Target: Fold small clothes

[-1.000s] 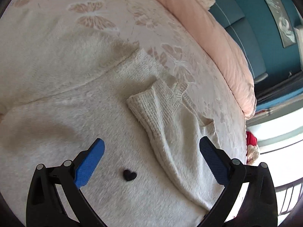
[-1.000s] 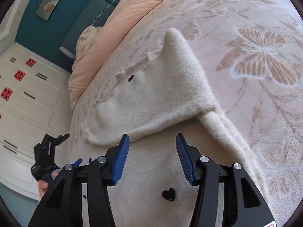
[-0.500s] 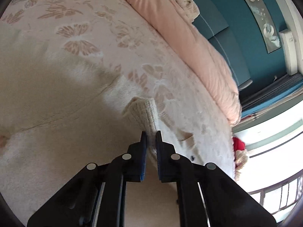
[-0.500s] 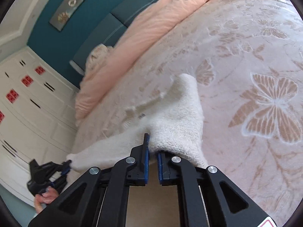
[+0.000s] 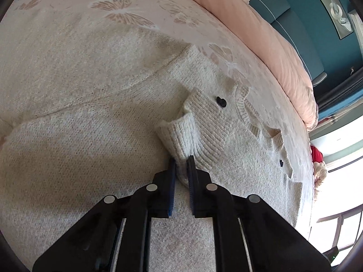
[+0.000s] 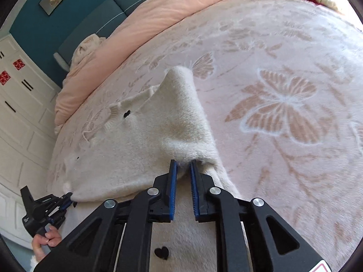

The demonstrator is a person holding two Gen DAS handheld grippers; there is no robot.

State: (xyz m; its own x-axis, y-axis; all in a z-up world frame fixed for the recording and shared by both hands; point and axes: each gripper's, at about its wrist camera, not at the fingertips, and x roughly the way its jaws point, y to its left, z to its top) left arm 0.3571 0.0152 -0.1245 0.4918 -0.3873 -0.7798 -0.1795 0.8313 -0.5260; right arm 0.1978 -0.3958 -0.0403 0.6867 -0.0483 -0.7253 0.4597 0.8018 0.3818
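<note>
A cream knitted cardigan with small black heart buttons lies spread on the bed. My left gripper is shut on its ribbed folded edge, held just above the rest of the cardigan. My right gripper is shut on the other end of the same folded edge of the cardigan. The left gripper also shows in the right wrist view, pinching the fold's far corner. A black heart button shows on the lower layer.
The bed has a pink blanket with a butterfly pattern. A peach duvet is bunched along the teal headboard. White cupboards stand beside the bed. A window is on the other side.
Both grippers shut on the cardigan's folded edge a second ago and have since carried it forward over the garment, toward the collar; the fold now covers more of the body.
</note>
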